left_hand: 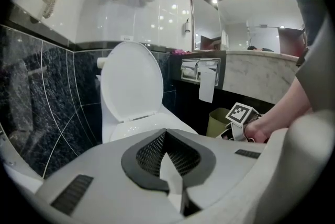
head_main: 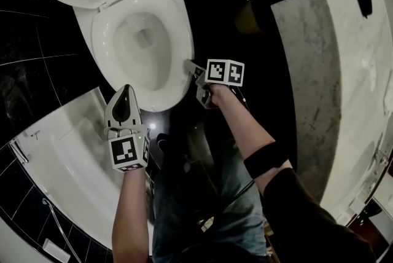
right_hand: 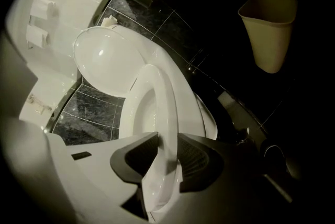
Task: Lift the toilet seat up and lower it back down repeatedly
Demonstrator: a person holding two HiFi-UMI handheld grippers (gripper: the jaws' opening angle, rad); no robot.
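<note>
as the right hand-held gripper (right_hand: 166,149) clamps the toilet seat (right_hand: 157,92) rim, swing it up slow twd the lid (right_hand: 102,60) ahead; left hand-held gripper (left_hand: 166,136) is clenched, empty.

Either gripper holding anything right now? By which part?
The right gripper holds the toilet seat by its front rim, which sits between its jaws. The left gripper is shut and holds nothing.
</note>
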